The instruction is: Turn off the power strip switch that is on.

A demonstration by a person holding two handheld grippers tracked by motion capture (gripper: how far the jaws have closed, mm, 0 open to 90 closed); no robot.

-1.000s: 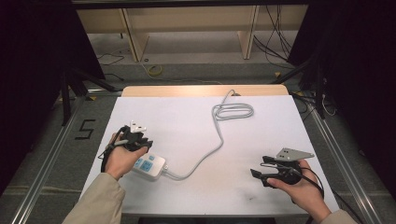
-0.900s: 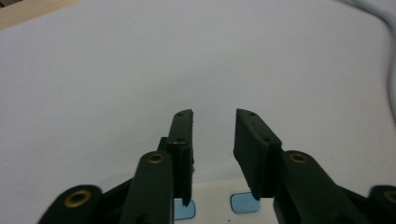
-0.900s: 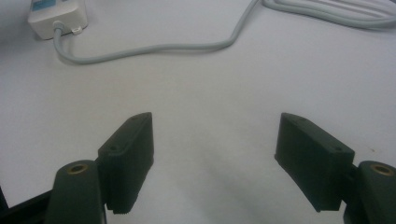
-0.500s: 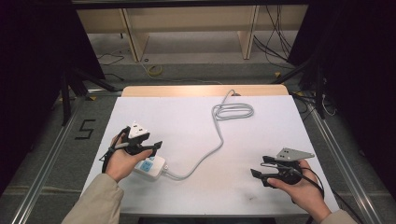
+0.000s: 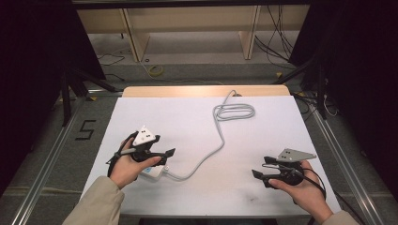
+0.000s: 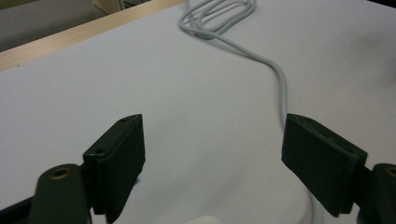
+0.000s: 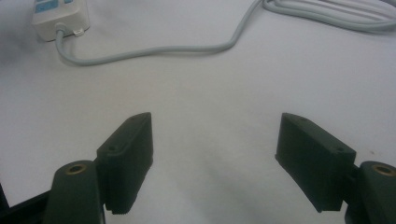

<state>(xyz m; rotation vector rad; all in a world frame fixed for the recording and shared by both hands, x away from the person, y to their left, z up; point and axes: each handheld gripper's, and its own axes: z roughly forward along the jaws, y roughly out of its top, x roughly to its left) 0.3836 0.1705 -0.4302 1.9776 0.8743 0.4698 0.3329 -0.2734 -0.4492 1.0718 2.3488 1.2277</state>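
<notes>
Although blue patches can be seen on top of the power strip, no lettering on them can be read; the only legible mark is a "5" taped on the grey floor left of the table. The strip lies at the table's near left, just under the left gripper, and its grey cable is run across the white top to a coil near the far edge. The left gripper's jaws have just been opening; they are now spread wide above the strip with nothing gripped between them. The right gripper is held at the near right, well apart from the strip, its jaws likewise wide and empty. A strip of bare wood is left showing along the far edge. Beyond it, pale shelving and loose cords are seen on the floor, with dark curtains at both sides.
</notes>
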